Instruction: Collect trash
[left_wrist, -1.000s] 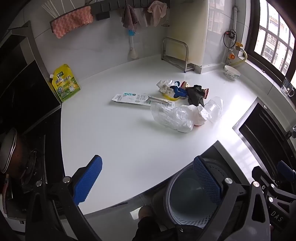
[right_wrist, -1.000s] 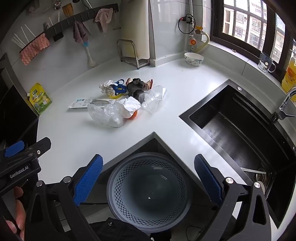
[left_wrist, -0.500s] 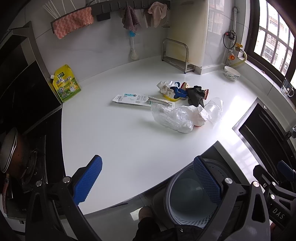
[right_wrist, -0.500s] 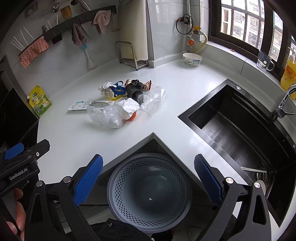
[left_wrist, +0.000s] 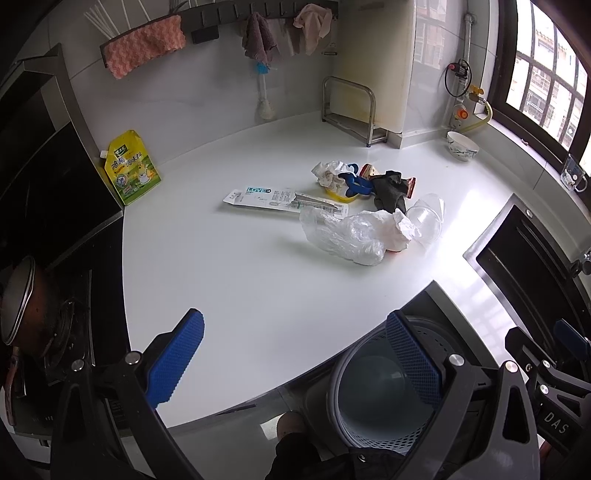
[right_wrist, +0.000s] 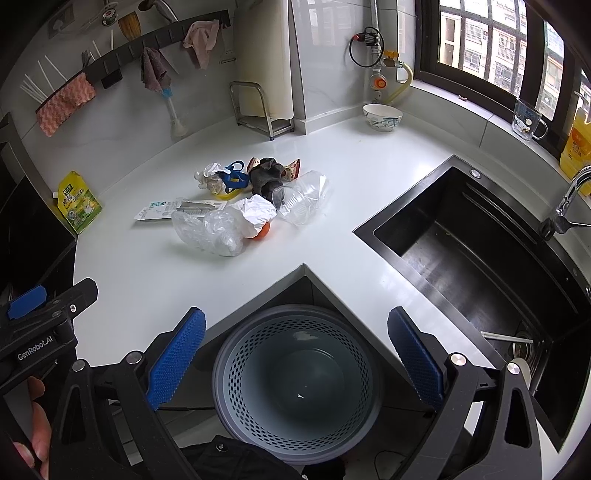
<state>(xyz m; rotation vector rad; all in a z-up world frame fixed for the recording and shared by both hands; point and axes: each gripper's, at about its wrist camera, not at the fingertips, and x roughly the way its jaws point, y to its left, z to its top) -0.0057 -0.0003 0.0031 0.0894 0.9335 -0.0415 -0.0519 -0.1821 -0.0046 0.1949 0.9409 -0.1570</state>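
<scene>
Both grippers' jaws gape, trash pile (left_wrist: 362, 214) well beyond them.

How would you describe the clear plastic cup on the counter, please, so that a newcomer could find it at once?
Start at the black sink set into the white counter, then look to the pile of rubbish beside it. The clear plastic cup lies on its side at the pile's sink-facing edge, next to the dark crumpled cloth. Unlike the soft crinkled plastic bag nearby, it is rigid, ribbed and see-through.
</scene>
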